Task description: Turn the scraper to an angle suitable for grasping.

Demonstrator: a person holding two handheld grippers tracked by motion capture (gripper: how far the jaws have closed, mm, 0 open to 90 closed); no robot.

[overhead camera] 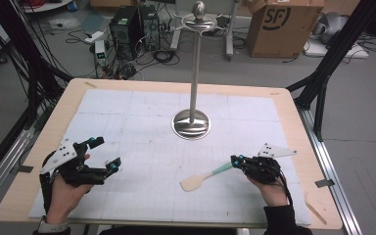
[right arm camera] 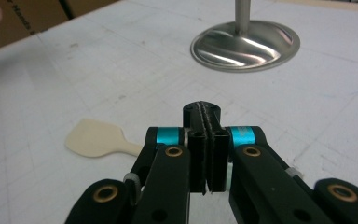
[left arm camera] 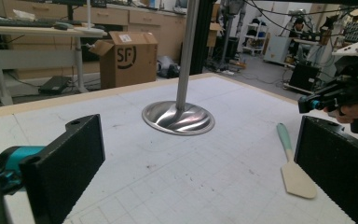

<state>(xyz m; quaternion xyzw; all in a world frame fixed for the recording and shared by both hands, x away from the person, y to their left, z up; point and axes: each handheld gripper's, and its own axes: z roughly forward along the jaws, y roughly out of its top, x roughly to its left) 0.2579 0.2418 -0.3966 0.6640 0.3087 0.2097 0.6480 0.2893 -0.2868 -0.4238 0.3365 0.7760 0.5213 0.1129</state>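
My jaw pads [left arm camera: 70, 163] are matt black with a fine ribbed grain, the collars glossy teal metal. The spatula [overhead camera: 203, 178] has a matt cream blade and smooth pale-green handle. The stand [overhead camera: 191, 124] is mirror-polished steel. The mat [overhead camera: 142, 112] looks like dull white gridded paper on a pale wooden table [overhead camera: 293, 122].

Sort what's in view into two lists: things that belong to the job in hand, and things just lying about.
In the job:
- spatula, its green handle at the shut right gripper
- metal stand, likely
- left gripper, jaws open

Lying about:
- cardboard box
- computer tower
- floor cables
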